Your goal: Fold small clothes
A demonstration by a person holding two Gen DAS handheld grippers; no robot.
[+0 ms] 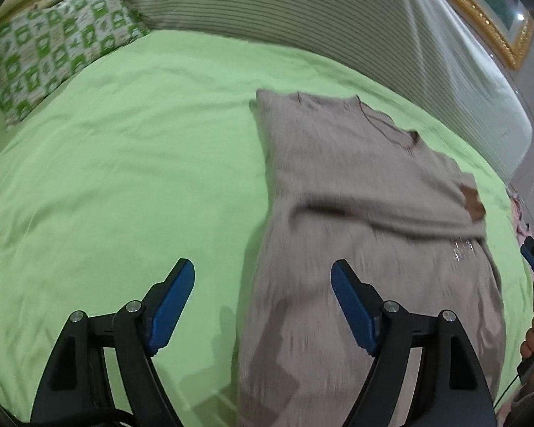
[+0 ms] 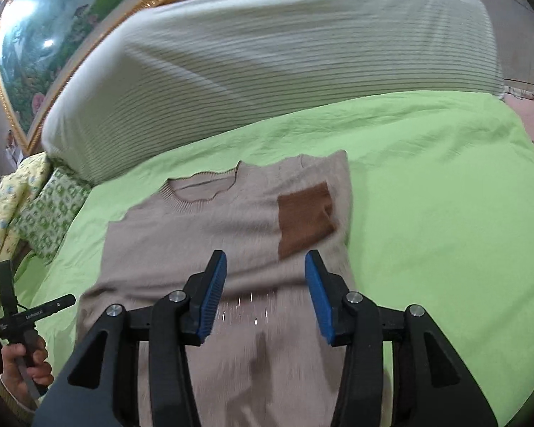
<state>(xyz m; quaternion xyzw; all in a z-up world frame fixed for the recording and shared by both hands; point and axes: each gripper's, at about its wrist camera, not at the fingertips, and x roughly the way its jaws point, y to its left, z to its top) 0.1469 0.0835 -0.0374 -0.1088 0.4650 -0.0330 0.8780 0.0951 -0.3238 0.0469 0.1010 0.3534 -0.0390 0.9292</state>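
Observation:
A beige knit sweater [image 1: 356,185] with a brown chest pocket [image 2: 304,219] lies flat on the green bed sheet [image 1: 124,160], neckline toward the headboard; it also shows in the right wrist view [image 2: 203,235]. Both sleeves look folded in over the body. My left gripper [image 1: 263,270] is open and empty, hovering over the sweater's left edge near the hem. My right gripper [image 2: 266,263] is open and empty, hovering above the sweater's middle, just below the pocket. Both views are motion-blurred.
A large striped bolster [image 2: 284,57] lies across the head of the bed. A green-and-white patterned pillow [image 1: 57,49] and a yellow printed one [image 2: 7,206] sit at the left. A gold-framed painting [image 2: 35,28] hangs behind. Pink fabric [image 2: 530,121] lies at the right edge.

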